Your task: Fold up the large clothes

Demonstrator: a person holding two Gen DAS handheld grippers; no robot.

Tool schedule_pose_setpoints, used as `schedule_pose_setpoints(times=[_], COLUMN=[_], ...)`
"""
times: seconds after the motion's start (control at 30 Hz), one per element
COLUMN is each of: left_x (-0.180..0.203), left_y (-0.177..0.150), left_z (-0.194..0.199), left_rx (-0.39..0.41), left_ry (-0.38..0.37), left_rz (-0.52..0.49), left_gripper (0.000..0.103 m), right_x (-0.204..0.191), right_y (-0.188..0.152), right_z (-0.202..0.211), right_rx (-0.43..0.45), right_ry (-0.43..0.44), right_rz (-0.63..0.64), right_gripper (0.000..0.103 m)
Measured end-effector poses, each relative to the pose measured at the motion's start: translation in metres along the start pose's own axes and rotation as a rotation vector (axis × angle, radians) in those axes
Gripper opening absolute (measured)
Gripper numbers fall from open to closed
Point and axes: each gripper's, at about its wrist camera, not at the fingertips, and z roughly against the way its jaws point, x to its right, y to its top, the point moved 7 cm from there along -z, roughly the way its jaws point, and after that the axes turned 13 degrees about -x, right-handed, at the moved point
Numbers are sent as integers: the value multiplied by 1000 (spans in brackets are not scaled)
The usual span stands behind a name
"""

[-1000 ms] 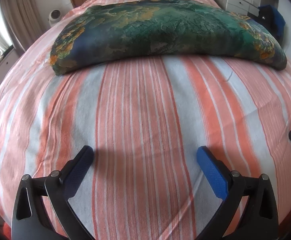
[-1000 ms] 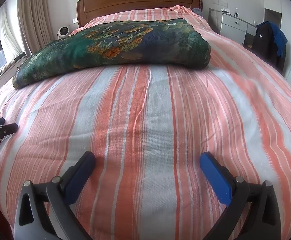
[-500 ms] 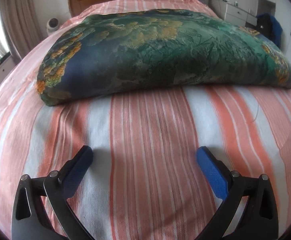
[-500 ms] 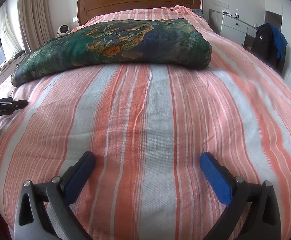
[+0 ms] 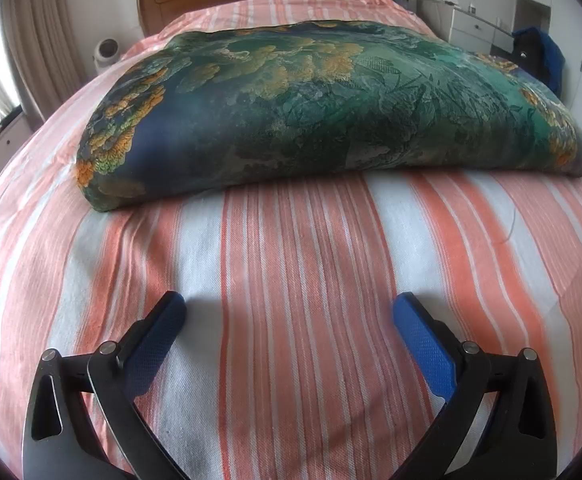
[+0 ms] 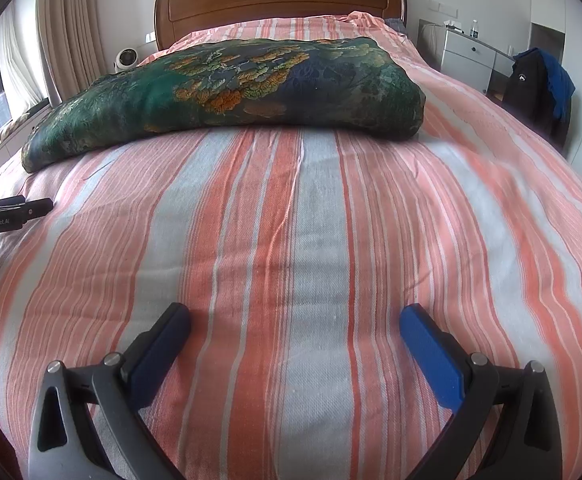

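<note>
Green patterned cloth (image 5: 331, 112) lies folded across far half of striped bed (image 5: 291, 280). Left gripper (image 5: 289, 320), right gripper (image 6: 295, 326) wide open, empty, near side, likely lining up for grab.

A: What colours are seen on the folded cloth (image 5: 331, 104)?
B: Dark green and navy, printed with orange and gold blossoms.
A: And the bedsheet (image 6: 291, 240)?
B: Striped in coral, salmon pink and pale grey-white.
A: The gripper pads (image 5: 421, 336)?
B: Blue, set on black frames; the headboard (image 6: 279, 2) is reddish-brown wood
</note>
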Motion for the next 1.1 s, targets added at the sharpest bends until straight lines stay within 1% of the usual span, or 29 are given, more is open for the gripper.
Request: schedule_pose_setpoints(times=[0.43,1.1], left_x=[0,-1], left_y=[0,0], left_z=[0,0], left_rx=[0,1], left_ry=[0,0], left_rz=[0,0], left_gripper=[103,103], right_x=[0,0], right_y=[-4,-4], right_z=[1,1], right_rx=[22,25], right_ry=[2,0], right_rz=[5,5], right_gripper=[103,103])
